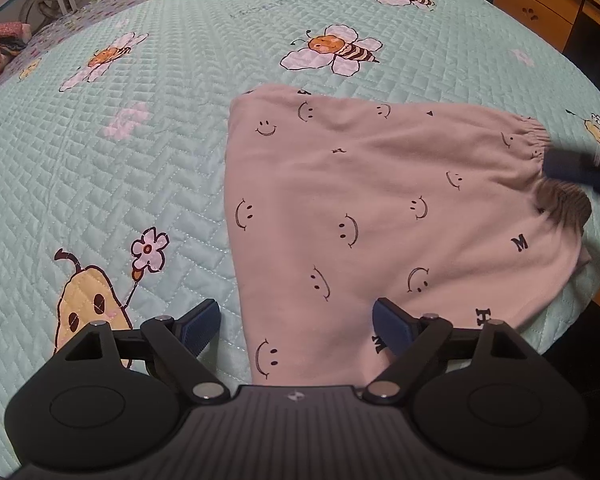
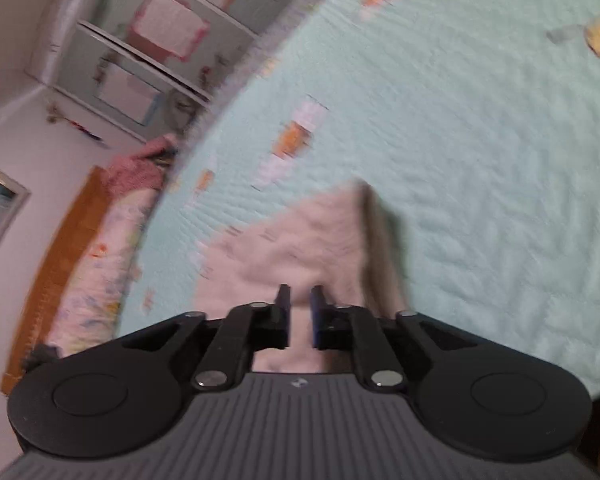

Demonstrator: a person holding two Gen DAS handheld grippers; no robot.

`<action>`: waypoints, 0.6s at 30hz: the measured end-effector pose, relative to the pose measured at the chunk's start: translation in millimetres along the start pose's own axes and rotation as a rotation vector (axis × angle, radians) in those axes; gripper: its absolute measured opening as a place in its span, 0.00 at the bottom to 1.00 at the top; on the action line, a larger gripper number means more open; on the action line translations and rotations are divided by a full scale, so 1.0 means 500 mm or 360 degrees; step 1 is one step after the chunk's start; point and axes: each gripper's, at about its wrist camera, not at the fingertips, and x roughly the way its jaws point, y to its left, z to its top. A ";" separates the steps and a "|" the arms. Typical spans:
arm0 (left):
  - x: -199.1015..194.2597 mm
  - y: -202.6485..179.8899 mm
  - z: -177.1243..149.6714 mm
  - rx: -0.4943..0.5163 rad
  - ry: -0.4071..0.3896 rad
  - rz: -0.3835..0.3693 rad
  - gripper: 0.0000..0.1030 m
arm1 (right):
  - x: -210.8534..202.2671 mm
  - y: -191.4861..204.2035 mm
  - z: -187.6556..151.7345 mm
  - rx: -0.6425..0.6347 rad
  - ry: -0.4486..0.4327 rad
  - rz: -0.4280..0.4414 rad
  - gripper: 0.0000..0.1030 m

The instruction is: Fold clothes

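Note:
Pink shorts (image 1: 360, 200) printed with black smiley faces lie flat on the mint quilted bedspread (image 1: 140, 160). The gathered waistband (image 1: 528, 136) points right and the leg hem is toward me. My left gripper (image 1: 296, 328) hangs over the near hem, open wide. One pad is over the quilt, the other over the cloth, and nothing is pinched. My right gripper (image 2: 300, 316) shows at the waistband as a dark blurred shape (image 1: 580, 172). Its jaws stand a narrow gap apart, and pink cloth (image 2: 296, 240) shows through the gap. The right wrist view is blurred.
The bedspread has bee, flower and pear prints. A wooden cabinet (image 1: 540, 4) stands past the bed's far right corner. White shelving (image 2: 148, 52) and a wooden headboard (image 2: 60, 264) with pillows lie beyond the bed. The bed's near right edge (image 1: 560, 320) is close to the shorts.

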 end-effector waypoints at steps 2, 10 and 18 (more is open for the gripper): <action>0.001 0.001 0.000 0.0003 0.0001 0.0001 0.85 | 0.008 0.021 0.024 -0.0003 -0.0026 0.0066 0.21; 0.006 0.001 0.002 0.0008 0.0017 0.0039 0.92 | 0.118 -0.035 0.091 0.0132 -0.0015 -0.0065 0.25; 0.008 0.002 0.002 0.0009 0.0023 0.0054 0.95 | 0.128 -0.101 0.067 0.0202 -0.0051 -0.0042 0.00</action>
